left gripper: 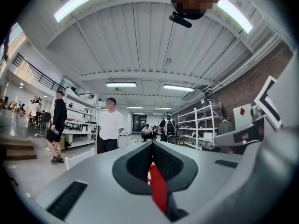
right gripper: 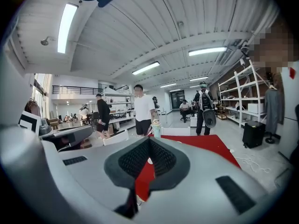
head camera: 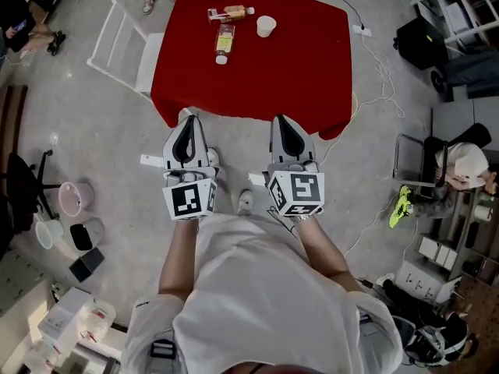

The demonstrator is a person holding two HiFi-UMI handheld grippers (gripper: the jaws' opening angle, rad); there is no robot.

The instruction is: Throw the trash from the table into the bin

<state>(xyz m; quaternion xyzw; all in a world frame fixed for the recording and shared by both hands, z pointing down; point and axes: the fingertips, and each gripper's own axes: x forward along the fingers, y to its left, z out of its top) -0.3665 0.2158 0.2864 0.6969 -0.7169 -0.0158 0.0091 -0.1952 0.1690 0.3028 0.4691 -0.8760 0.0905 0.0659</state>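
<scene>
Your left gripper [head camera: 189, 121] and right gripper [head camera: 282, 122] sit side by side just short of the near edge of the red table [head camera: 304, 76]. Each has its 2 jaws closed together on nothing. The trash lies toward the far side: a clear bottle [head camera: 224, 40], a smaller bottle [head camera: 231, 12] beyond it, and a white cup [head camera: 266, 26] to their right.
</scene>
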